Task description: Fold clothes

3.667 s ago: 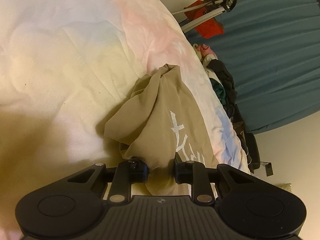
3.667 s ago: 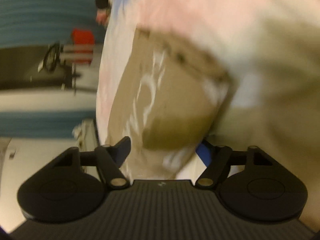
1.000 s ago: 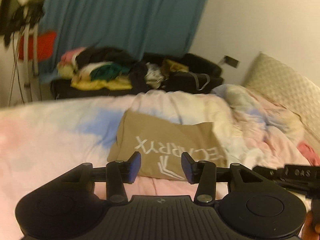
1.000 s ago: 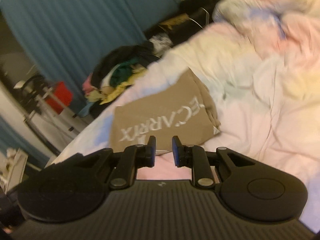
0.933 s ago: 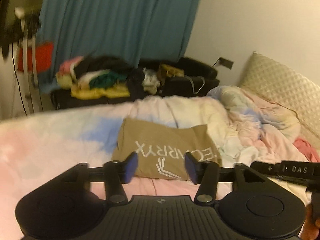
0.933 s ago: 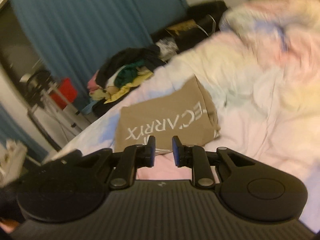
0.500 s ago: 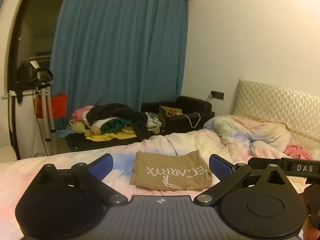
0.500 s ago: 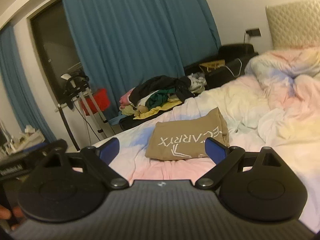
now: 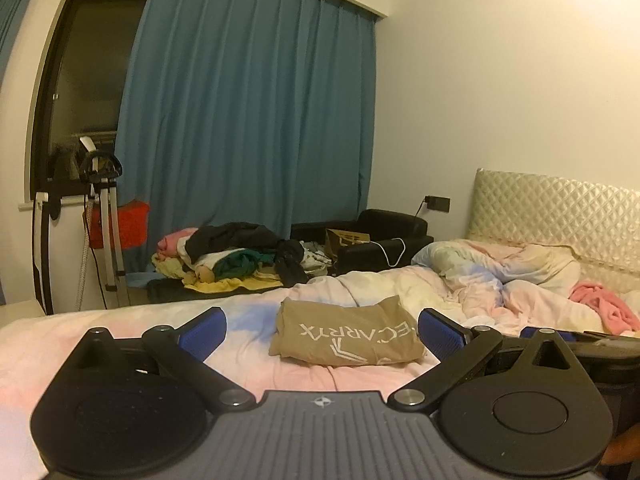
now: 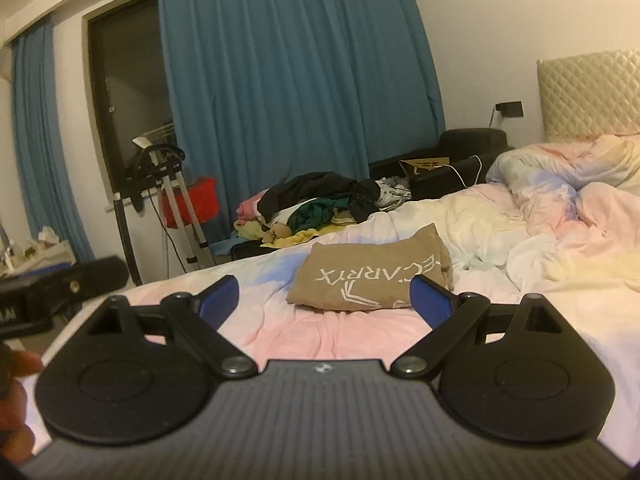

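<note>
So it's a bedroom, pretty dim and yellowish. Far left there's a dark window (image 9: 80,92) with a metal stand (image 9: 100,216) in front of it and something red (image 9: 120,224) hanging off that. Next over is a big blue curtain (image 9: 248,112) covering most of the back wall, and below it a messy pile of clothes (image 9: 232,256), black, green, yellow and pink stuff all heaped together beside a black armchair (image 9: 384,228) with a white cable trailing off it. The wall (image 9: 500,100) to the right is plain white with a dark socket plate, then a quilted cream headboard (image 9: 560,216). The bed (image 9: 120,332) fills the whole lower half, covered with a pastel pink, blue and yellow duvet (image 9: 500,280) that's bunched up toward the headboard, plus a pink cloth (image 9: 600,304) off at the right edge. The folded tan shirt (image 9: 344,332) with white lettering sits flat on the smooth part of the bed, roughly in the middle. The left hand-held gripper (image 9: 320,330) has its blue pads spread wide and holds nothing, pulled back from the shirt and not touching it. Same deal in the right view: the right hand-held gripper (image 10: 326,296) is spread wide with nothing in it, with the shirt (image 10: 372,276) framed between its fingers but well clear of them.
</note>
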The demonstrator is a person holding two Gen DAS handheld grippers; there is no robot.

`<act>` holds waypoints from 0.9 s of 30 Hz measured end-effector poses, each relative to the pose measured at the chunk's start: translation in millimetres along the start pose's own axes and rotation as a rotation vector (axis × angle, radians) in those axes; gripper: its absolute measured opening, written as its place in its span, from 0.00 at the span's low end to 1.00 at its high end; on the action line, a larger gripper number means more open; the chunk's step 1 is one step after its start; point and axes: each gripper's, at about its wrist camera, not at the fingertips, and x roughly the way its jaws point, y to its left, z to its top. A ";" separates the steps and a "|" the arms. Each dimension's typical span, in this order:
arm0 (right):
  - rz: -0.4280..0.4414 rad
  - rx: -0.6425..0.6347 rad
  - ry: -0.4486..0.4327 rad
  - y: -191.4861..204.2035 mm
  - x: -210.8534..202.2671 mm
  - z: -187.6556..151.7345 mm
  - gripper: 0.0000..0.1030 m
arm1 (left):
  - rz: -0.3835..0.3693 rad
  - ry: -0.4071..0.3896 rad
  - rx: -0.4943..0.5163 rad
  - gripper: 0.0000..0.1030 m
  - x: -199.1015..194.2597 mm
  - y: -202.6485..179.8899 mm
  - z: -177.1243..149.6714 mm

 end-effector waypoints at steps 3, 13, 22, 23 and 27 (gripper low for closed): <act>0.011 -0.013 0.001 4.7 3.0 -9.7 0.91 | 0.006 -0.009 -0.003 1.00 -0.8 2.1 -8.4; -0.008 -0.033 0.020 2.0 17.9 -27.7 0.91 | 0.032 0.065 -0.042 1.00 37.6 22.1 -41.2; -0.032 -0.005 0.037 -2.9 20.2 -31.4 0.91 | 0.030 0.099 -0.052 1.00 47.0 26.2 -47.7; -0.034 -0.010 0.039 -2.0 20.4 -31.7 0.91 | 0.031 0.101 -0.052 1.00 46.7 26.0 -47.0; -0.038 -0.026 0.041 1.0 20.2 -32.0 0.91 | 0.033 0.100 -0.051 1.00 45.1 25.0 -44.7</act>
